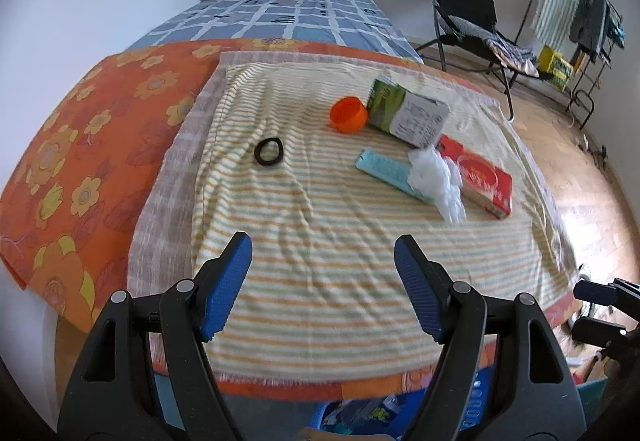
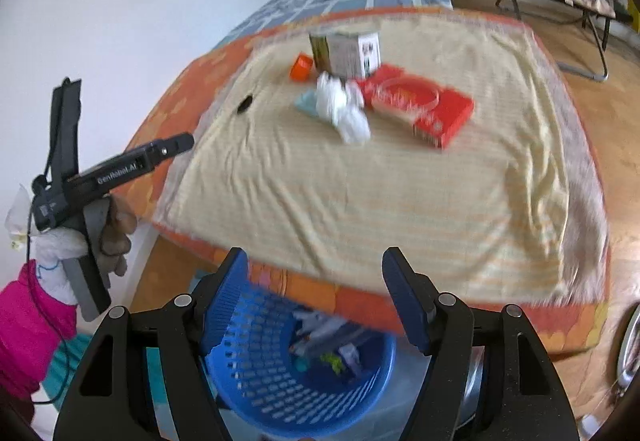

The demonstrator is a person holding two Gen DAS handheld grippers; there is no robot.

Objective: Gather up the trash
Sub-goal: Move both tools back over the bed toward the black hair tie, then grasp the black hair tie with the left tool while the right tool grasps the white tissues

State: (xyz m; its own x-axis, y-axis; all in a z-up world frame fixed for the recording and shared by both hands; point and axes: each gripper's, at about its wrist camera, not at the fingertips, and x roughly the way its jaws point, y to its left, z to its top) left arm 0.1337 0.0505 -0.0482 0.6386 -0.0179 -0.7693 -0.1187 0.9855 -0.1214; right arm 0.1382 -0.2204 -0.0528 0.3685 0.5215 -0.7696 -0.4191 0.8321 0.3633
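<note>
On the striped towel (image 1: 320, 225) ahead of me and to the right lies the trash, the red box (image 1: 478, 177) with its long axis slanting away, nearer to my right gripper (image 2: 316, 301), and both it and my left gripper (image 1: 324, 289) stand wide and empty above the blue basket (image 2: 256, 381).

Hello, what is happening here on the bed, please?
A person holds a gripper in each hand to collect trash. Both the left gripper and the right gripper are open and empty. A green carton, red box, orange cup and white wad lie on the striped towel. The blue basket below holds some trash.
</note>
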